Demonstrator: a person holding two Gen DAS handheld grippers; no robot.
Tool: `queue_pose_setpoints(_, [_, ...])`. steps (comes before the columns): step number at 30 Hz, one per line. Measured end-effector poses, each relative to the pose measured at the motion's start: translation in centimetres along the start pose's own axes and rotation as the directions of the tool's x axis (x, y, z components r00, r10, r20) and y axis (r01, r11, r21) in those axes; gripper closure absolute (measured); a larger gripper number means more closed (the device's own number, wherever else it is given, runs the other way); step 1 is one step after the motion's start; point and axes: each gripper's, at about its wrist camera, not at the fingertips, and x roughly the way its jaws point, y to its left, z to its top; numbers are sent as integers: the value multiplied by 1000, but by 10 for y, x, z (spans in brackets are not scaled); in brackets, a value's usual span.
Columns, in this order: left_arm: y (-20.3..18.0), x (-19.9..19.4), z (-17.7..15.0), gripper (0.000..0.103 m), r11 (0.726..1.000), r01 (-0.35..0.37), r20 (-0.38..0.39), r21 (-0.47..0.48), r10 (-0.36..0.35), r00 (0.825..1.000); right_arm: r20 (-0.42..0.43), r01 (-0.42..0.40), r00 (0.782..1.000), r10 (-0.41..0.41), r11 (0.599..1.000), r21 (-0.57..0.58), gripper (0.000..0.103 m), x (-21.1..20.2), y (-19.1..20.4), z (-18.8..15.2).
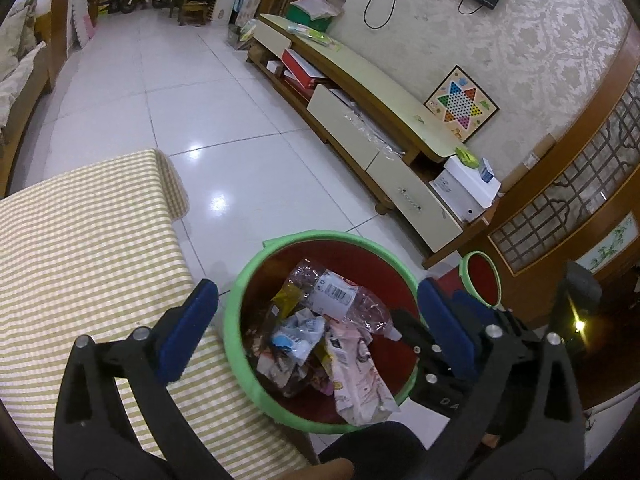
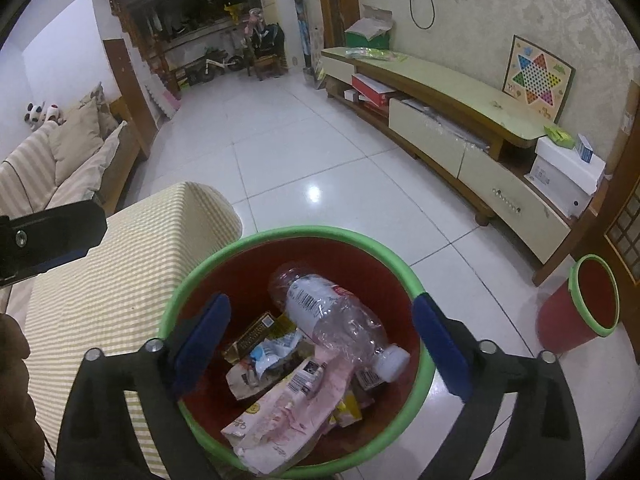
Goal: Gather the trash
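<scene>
Open jaws, then trash bin [image 2: 404, 268] (second bin [image 2: 592, 300] well apart)

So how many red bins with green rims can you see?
2. The big red plastic bin with a green rim sits beside the striped table, full of trash. A smaller matching red bin stands by the wooden door. Others may be hidden.

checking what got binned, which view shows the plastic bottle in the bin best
The right wrist view: the plastic bottle lies on top of the trash in the bin, seen whole from base to white cap. The left wrist view shows the same bottle, smaller, its cap end partly hidden behind the right gripper.
</scene>
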Motion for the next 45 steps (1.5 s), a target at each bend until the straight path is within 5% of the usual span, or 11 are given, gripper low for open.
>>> queue_pose_setpoints(7, [23, -38, -9, 5, 995, -100, 35, -5, 100, 994, 26, -32, 999, 32, 999, -3, 8, -19, 26, 2])
queue_pose_setpoints(11, [42, -74, -21, 5, 979, -206, 96, -4, 205, 974, 71, -51, 996, 54, 998, -32, 7, -41, 56, 5])
queue_pose_setpoints(23, [124, -195, -96, 5, 898, -430, 172, -93, 440, 881, 167, -188, 961, 222, 962, -196, 7, -112, 194, -18])
queue_pose_setpoints(32, [159, -265, -140, 5, 815, -542, 264, -205, 580, 771, 192, -186, 948, 254, 932, -311, 7, -141, 265, -55])
queue_pose_setpoints(35, [167, -275, -150, 5, 794, -559, 263, -241, 608, 750, 201, -178, 946, 253, 927, -329, 7, -144, 275, -64])
queue_pose_setpoints(45, [179, -287, -173, 5, 793, -542, 257, -278, 606, 753, 207, -176, 944, 257, 923, -343, 7, -152, 285, -74])
